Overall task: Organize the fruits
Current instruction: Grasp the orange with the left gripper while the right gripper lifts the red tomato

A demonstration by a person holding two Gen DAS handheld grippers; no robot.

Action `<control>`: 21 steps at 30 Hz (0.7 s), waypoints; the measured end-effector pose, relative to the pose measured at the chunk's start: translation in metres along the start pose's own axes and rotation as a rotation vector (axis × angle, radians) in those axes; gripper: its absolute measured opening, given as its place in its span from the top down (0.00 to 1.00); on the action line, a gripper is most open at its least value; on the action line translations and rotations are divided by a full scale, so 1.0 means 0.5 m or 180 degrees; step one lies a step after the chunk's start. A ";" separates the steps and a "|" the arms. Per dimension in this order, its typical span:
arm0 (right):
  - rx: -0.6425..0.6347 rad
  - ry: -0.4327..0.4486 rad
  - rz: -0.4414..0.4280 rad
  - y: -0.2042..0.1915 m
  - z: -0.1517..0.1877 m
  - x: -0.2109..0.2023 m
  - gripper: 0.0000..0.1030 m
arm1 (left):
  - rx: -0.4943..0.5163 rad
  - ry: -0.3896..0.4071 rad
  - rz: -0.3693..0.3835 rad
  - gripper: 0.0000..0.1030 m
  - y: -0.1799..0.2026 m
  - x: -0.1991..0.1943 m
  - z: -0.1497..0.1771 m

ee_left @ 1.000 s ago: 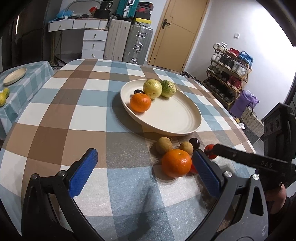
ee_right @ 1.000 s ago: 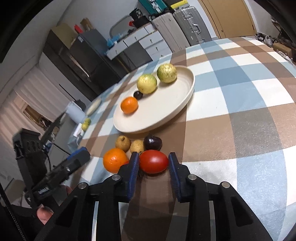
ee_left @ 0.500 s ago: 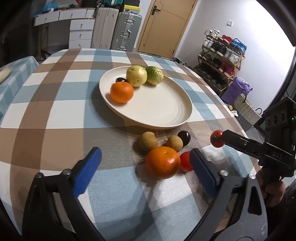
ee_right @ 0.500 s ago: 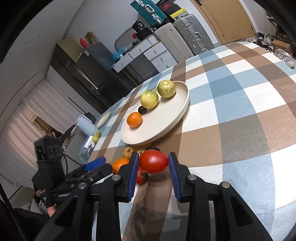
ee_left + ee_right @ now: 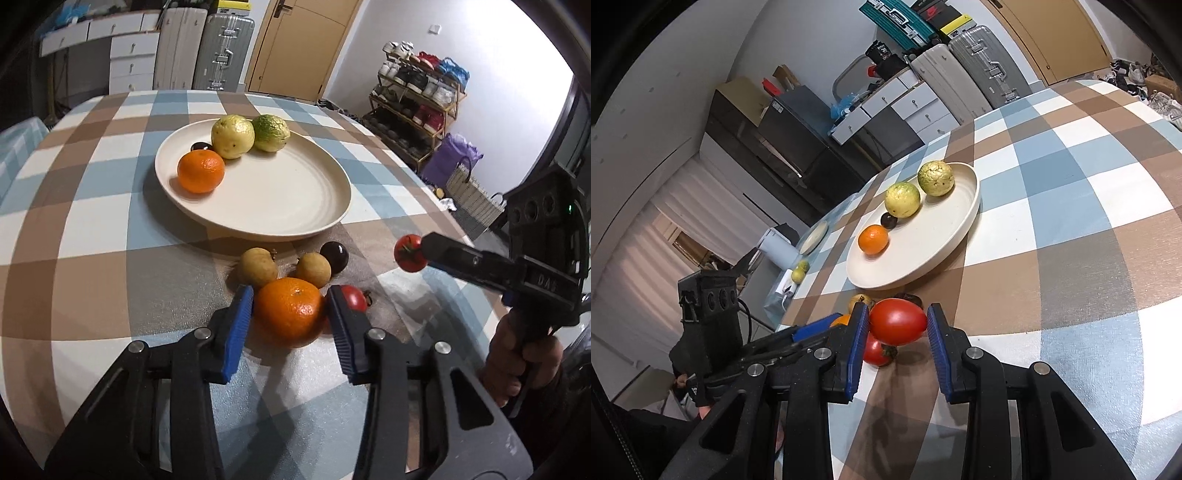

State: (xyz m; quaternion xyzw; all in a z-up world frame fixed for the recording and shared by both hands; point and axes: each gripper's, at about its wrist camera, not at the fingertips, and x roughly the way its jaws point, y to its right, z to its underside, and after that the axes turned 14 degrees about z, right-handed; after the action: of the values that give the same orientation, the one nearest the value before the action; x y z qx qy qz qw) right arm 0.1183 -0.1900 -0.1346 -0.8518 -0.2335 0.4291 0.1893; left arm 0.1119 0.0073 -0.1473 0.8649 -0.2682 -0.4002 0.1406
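My left gripper (image 5: 290, 321) is shut on an orange (image 5: 290, 312) that rests on the checked tablecloth. My right gripper (image 5: 897, 328) is shut on a red tomato (image 5: 897, 326) and holds it above the cloth; the tomato also shows in the left wrist view (image 5: 409, 253). A cream plate (image 5: 295, 206) holds an orange (image 5: 200, 174), a yellow guava (image 5: 232, 136), a green guava (image 5: 271, 133) and a dark plum (image 5: 201, 147). On the cloth lie two brown fruits (image 5: 256, 266), a dark plum (image 5: 334, 256) and a second tomato (image 5: 353, 298).
The table edge drops off to the right, toward a shoe rack (image 5: 417, 103) and a purple bag (image 5: 452, 158). Suitcases (image 5: 221, 55) and drawers stand behind the table. A side table to the left carries a small plate (image 5: 812, 238) and yellow fruits (image 5: 799, 271).
My left gripper moved forward and shut on the near orange. My right gripper lifted the tomato higher off the cloth.
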 end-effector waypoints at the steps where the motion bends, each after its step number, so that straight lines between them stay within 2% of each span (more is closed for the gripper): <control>1: 0.0009 0.0000 -0.0007 0.001 0.000 0.000 0.68 | 0.0017 -0.0011 -0.0012 0.63 0.002 0.001 0.000; 8: 0.0026 -0.0004 -0.0036 0.003 0.000 0.001 0.68 | 0.0032 -0.0058 -0.0043 0.63 0.006 -0.006 0.002; 16: -0.0024 -0.0002 -0.0007 0.000 -0.002 0.004 0.68 | -0.0019 0.0046 0.0068 0.63 0.007 -0.037 0.000; 21: -0.0042 0.0013 0.0034 -0.001 -0.016 0.004 0.68 | 0.0052 0.0138 0.0185 0.63 0.016 -0.049 -0.027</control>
State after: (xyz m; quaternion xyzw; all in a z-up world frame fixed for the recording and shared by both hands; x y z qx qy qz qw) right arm 0.1256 -0.1892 -0.1312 -0.8551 -0.2315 0.4268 0.1818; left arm 0.1062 0.0151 -0.1198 0.8664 -0.2934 -0.3749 0.1509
